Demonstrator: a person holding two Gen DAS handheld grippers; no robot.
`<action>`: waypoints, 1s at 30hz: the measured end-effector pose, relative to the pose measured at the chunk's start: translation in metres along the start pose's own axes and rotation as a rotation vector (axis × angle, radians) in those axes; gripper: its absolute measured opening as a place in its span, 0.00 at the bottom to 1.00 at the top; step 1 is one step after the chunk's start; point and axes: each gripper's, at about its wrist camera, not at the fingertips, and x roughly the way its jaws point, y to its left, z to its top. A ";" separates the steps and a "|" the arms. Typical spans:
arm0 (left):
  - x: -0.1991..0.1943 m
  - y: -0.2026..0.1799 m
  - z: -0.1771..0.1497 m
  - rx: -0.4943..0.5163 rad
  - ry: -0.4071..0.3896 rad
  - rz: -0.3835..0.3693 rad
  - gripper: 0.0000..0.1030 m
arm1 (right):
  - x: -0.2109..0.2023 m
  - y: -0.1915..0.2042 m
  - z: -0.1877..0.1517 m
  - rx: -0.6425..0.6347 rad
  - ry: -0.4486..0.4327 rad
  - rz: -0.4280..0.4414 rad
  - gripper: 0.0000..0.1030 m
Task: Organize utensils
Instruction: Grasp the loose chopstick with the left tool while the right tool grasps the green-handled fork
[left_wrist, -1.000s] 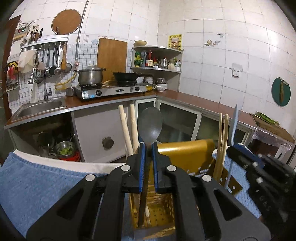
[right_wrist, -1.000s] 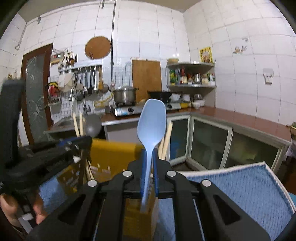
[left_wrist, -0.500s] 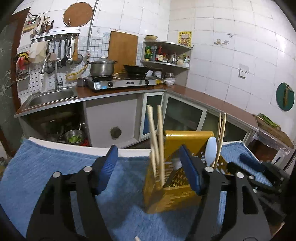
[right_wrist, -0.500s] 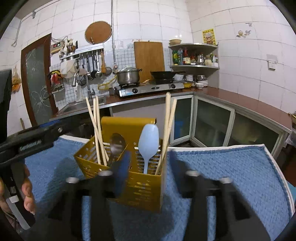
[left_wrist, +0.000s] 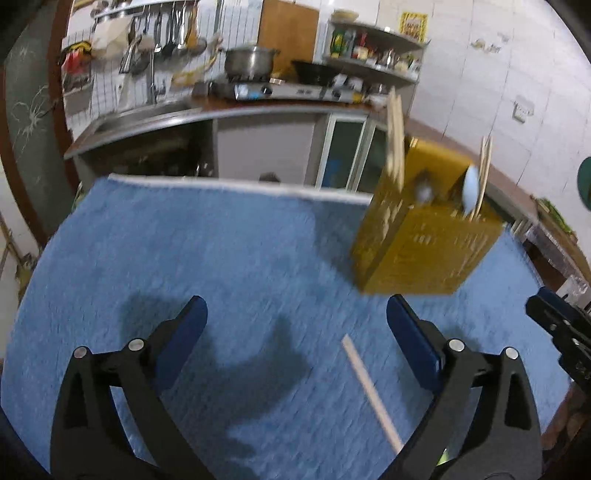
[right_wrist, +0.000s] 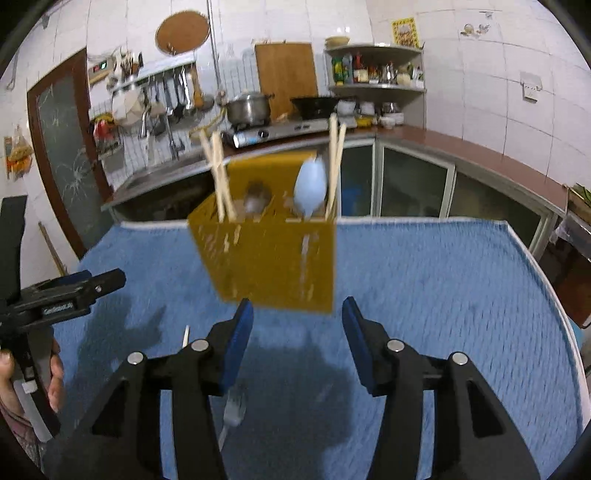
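Yellow perforated plastic utensil caddy (right_wrist: 273, 258) stands on the blue towel (right_wrist: 443, 280), holding wooden chopsticks (right_wrist: 221, 177) and a pale blue spoon (right_wrist: 310, 184). Left gripper (left_wrist: 295, 343) and right gripper (right_wrist: 297, 339) both gape empty, near a loose chopstick (left_wrist: 371, 391) and a metal fork (right_wrist: 232, 410).

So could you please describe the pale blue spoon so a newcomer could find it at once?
Start at the blue towel and find the yellow caddy standing on it. The pale blue spoon stands bowl-up toward its right end, beside chopsticks; it is the only light blue utensil there.
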 end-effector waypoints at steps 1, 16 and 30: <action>0.001 0.003 -0.006 -0.001 0.010 0.004 0.92 | -0.001 0.005 -0.007 -0.001 0.011 -0.003 0.49; 0.009 0.023 -0.067 0.038 0.165 0.033 0.92 | 0.032 0.061 -0.086 -0.016 0.292 -0.003 0.37; 0.012 -0.001 -0.065 0.076 0.198 0.010 0.76 | 0.069 0.042 -0.070 0.064 0.346 -0.003 0.06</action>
